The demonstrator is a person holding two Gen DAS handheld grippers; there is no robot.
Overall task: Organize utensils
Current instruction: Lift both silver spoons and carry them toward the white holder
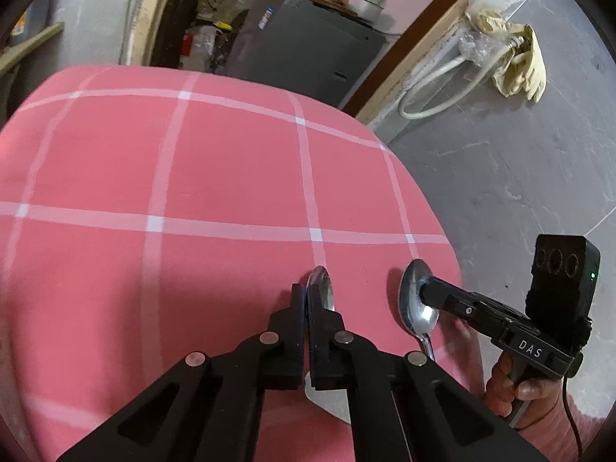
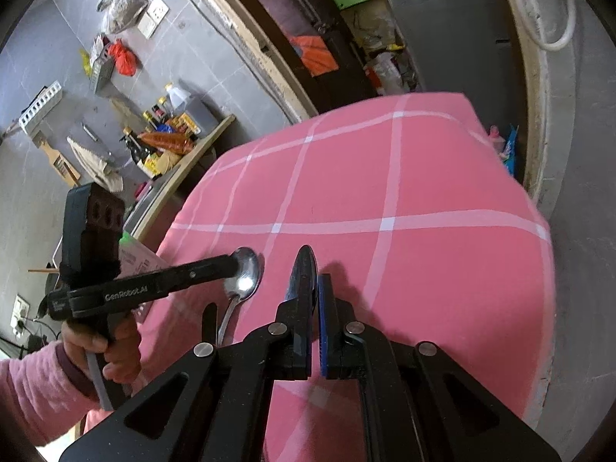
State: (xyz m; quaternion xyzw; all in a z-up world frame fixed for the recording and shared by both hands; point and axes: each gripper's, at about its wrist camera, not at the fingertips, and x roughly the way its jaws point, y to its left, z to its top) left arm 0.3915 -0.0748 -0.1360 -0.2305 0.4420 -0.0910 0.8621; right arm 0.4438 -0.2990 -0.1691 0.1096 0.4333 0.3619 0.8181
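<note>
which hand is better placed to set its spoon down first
Left, marginally. Both grippers grip spoons, but the left gripper holds the left spoon over open pink cloth; the right gripper holds the right spoon near the cloth's edge.

pink checked tablecloth (image 1: 231, 177) | grey fridge (image 1: 308, 50) | yellow gloves (image 1: 519, 61)

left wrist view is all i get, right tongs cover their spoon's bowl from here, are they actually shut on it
Observer: Yes. In the right wrist view the right tongs are closed on their spoon, whose bowl pokes out edge-on past the fingertips.
Operator: ok and whats off the table's left side, i only see a bit of plank
Observer: A wooden shelf sits just off the pink checked table, crowded with bottles and packets.
</note>
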